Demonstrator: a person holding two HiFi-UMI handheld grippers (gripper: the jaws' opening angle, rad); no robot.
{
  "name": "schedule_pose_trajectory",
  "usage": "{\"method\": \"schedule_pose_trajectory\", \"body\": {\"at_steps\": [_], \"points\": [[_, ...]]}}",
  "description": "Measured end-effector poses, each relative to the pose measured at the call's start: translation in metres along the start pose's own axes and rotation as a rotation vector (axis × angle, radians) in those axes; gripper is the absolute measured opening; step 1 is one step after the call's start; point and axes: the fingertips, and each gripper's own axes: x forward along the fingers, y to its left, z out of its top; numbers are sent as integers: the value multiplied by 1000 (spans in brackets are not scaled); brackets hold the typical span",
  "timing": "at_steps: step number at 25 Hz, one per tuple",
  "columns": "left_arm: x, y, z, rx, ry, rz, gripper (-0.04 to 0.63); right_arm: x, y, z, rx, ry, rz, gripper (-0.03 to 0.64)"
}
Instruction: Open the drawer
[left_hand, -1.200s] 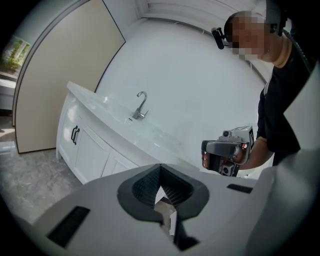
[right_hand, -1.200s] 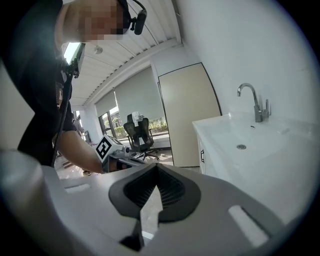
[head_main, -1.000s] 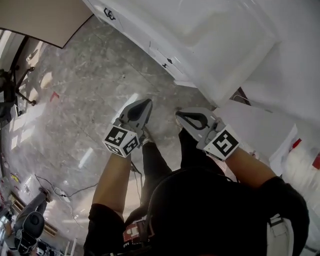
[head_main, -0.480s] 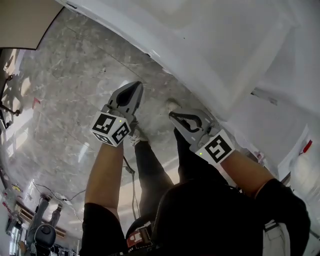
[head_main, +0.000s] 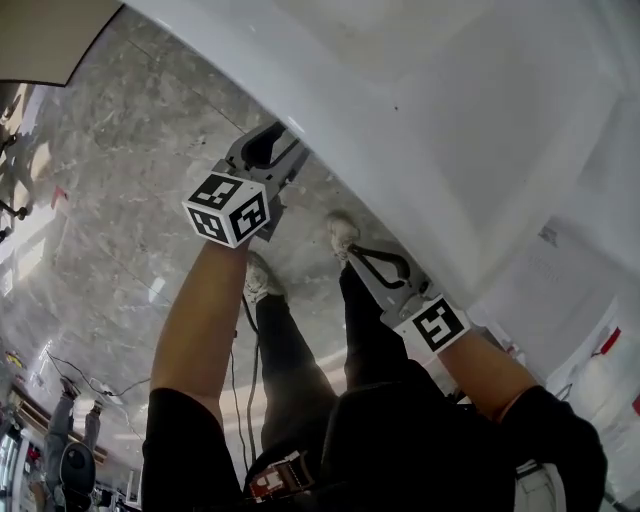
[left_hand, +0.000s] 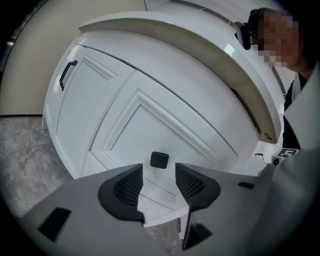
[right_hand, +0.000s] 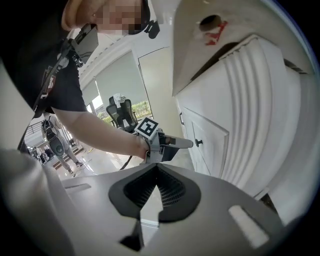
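Left tool (left_hand: 159, 186): jaws well apart and just been opening, with nothing between the pads and nothing touched; a black square knob (left_hand: 159, 160) shows in the gap beyond the tips, clear of both. Right tool (right_hand: 158, 189): jaws closed, pads meeting at the tips, nothing gripped, held in free air. Drawer (left_hand: 165, 132): white panelled front carrying the knob, low in a white cabinet (left_hand: 120, 75) and directly ahead of the left tool; it sits shut, with no gap showing round it. To its left is a door (left_hand: 75, 107) with a black bar handle (left_hand: 67, 75), and above it the overhanging edge of the table (left_hand: 200, 42). Right gripper view only: the left tool from the side, with its marker cube (right_hand: 147, 127) and the forearm (right_hand: 95, 125) behind it, a fluted white corner post (right_hand: 260, 110), and an office chair (right_hand: 121, 112) far back. Head view only: both tools from above, the left tool (head_main: 285, 145) near the table's rim and the right tool (head_main: 355, 252) lower, over a grey marble floor (head_main: 120, 180); the cabinet front is hidden under the table.
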Motion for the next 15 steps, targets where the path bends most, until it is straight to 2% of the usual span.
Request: {"method": "schedule_pose_trajectory", "body": {"at_steps": [4, 7, 11, 13, 15], "points": [[16, 9, 5, -19, 3, -29, 193, 6, -1, -1, -11, -1, 10, -2], [25, 11, 6, -20, 16, -55, 193, 9, 0, -9, 17, 41, 13, -2], [32, 10, 9, -1, 22, -94, 193, 12, -1, -18, 149, 113, -16, -2], [33, 7, 12, 6, 25, -104, 193, 14, 0, -15, 236, 110, -42, -2], [32, 4, 14, 16, 30, -116, 192, 18, 1, -8, 256, 82, -49, -2]]}}
